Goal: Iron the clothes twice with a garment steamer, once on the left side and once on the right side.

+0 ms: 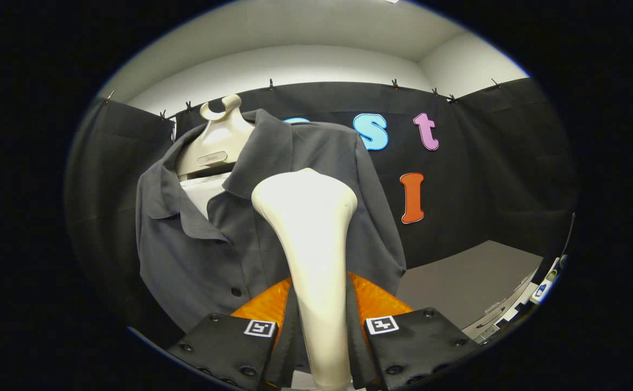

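Right, hand-held gripper (322, 347) is clamped on the garment steamer (311, 260): both fingers press its cream handle from either side, handle running up between them. Steamer head flares out at the top and sits in front of the shirt (213, 244), roughly at chest height on the side next to the button placket (contact with the fabric can't be told from here). Shirt is dark grey, collared, buttoned, and hangs on a cream hanger form (216, 144) with a hook on top; a white layer shows inside the open collar. Shirt is just beyond the fingers, filling the space behind the steamer. Black cloth wall behind it. A grey worktop (468, 282) lies off to the side, past the shirt's sleeve edge.
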`<action>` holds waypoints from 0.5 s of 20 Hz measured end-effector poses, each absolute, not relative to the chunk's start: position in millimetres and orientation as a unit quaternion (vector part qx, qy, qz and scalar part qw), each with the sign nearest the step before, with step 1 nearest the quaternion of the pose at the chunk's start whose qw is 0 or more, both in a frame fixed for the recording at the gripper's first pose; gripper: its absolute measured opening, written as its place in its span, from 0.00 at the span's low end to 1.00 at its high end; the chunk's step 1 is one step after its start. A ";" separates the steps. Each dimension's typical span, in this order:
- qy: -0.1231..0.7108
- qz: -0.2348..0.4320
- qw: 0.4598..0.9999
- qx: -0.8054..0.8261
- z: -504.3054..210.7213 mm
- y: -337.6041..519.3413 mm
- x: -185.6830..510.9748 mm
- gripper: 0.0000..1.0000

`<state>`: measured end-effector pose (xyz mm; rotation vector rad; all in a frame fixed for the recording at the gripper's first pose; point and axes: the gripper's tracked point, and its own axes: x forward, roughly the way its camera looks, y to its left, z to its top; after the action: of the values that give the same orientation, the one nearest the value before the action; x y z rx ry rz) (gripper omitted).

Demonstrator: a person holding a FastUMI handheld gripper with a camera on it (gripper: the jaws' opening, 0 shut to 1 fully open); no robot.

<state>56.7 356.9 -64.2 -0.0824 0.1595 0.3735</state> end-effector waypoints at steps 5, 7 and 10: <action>0.092 0.184 0.977 -0.059 -82.6 359.6 59.0 0.47; 0.106 0.184 0.975 -0.066 -97.0 359.2 54.8 0.47; 0.127 0.174 0.974 -0.076 -121.1 350.7 49.7 0.47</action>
<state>49.7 350.7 -121.1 -0.1527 0.2564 0.3517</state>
